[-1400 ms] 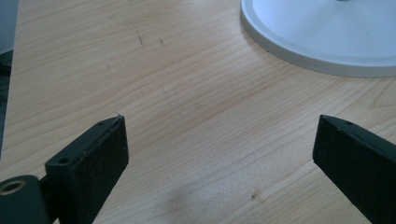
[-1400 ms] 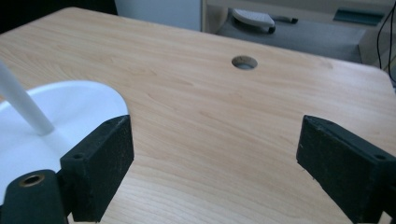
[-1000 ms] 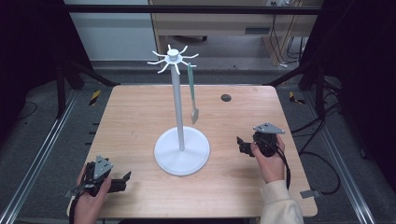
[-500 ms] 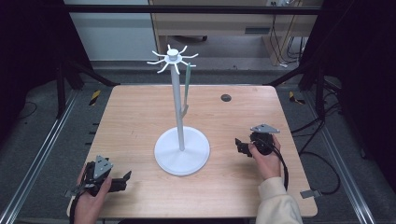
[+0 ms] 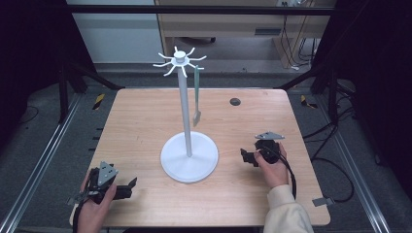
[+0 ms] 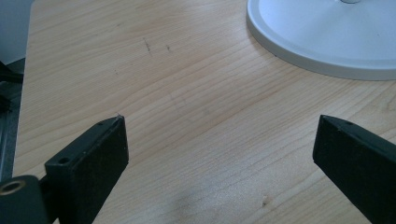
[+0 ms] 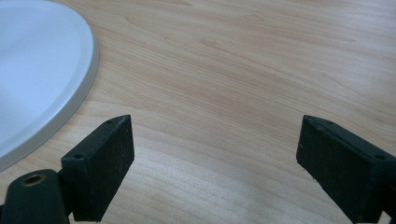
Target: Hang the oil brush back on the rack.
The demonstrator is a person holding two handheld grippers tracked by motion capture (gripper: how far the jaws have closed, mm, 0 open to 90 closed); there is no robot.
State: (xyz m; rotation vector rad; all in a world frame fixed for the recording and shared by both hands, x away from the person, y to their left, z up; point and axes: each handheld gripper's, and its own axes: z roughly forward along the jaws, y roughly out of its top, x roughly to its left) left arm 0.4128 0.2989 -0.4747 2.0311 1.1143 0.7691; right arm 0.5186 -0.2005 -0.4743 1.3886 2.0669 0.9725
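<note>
Wooden counter (image 5: 145, 121) fills my high view, with a white hook stand (image 5: 189, 155) at its middle, round base flat on the wood. From one top hook hangs a slim green tool (image 5: 197, 94), clear of the pole. My left claw (image 5: 127, 186) rests at the near left corner, jaws wide apart on nothing. My right claw (image 5: 244, 156) sits just right of the base, jaws likewise spread. A dark disc (image 5: 235, 101) lies far back.

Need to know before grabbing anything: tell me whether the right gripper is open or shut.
Open. In its own view the right gripper's jaws stand wide apart with bare table between them, holding nothing.
</note>
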